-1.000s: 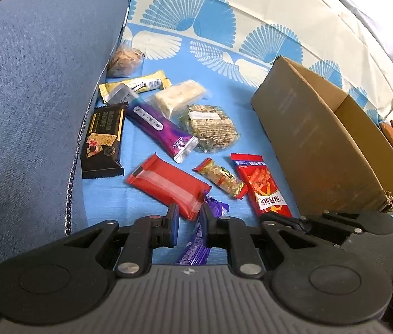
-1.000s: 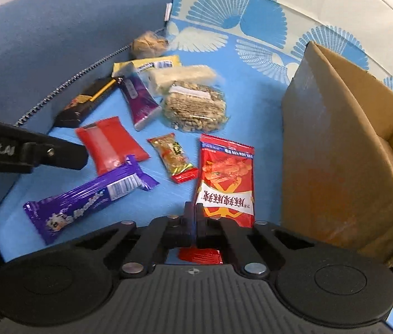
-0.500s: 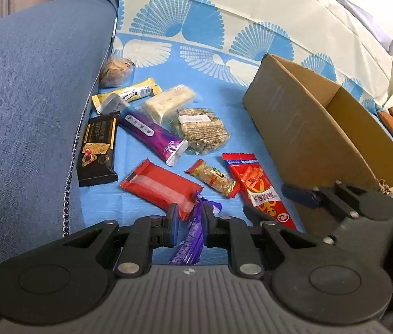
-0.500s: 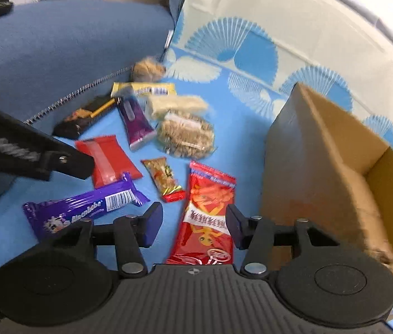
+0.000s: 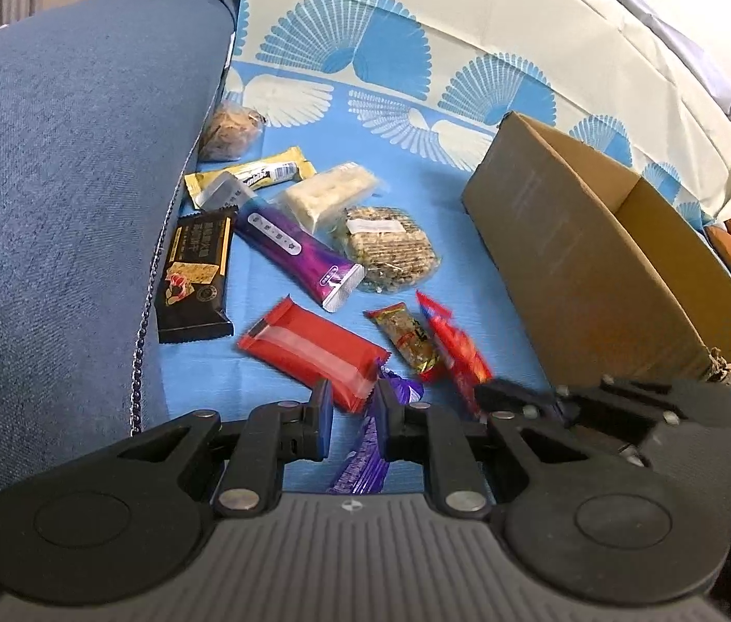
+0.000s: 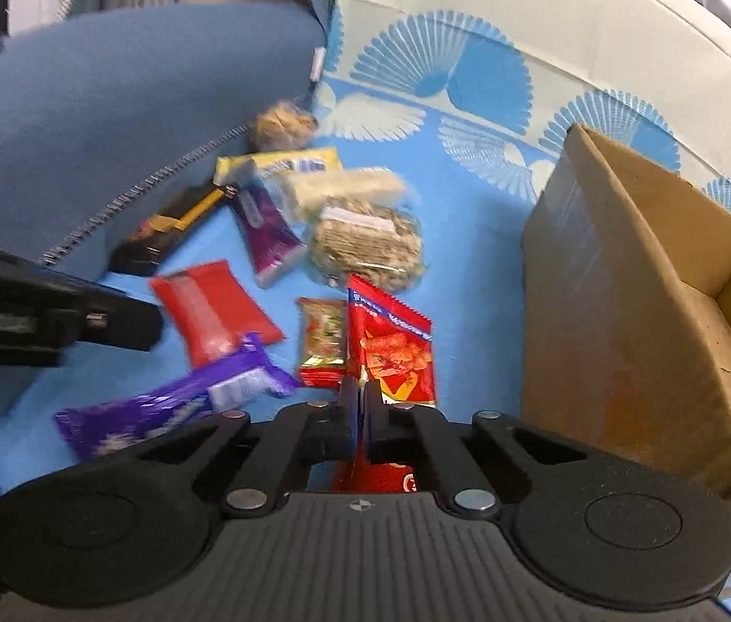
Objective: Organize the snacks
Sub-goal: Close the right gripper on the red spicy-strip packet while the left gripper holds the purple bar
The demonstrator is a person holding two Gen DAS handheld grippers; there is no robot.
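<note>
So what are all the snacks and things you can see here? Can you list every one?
Cardboard box: one, brown, open, right side of the cloth.
Cloth: one, blue with cream fan pattern, under the snacks.
Cushion: one, blue, left of the snacks.
Round brown snack: one, far end by the cushion.
Yellow bar: one, just in front of it.
Pale bar: one, clear wrapper, middle.
Seeded cake: one, clear wrapper, middle.
Purple tube pack: one, silver ends.
Black bar: one, along the cushion edge.
Red flat pack: one, near front.
Small nut bar: one, red and gold.
Purple chocolate bar: one, in the left tool.
Red snack bag: one, in the right tool.
</note>
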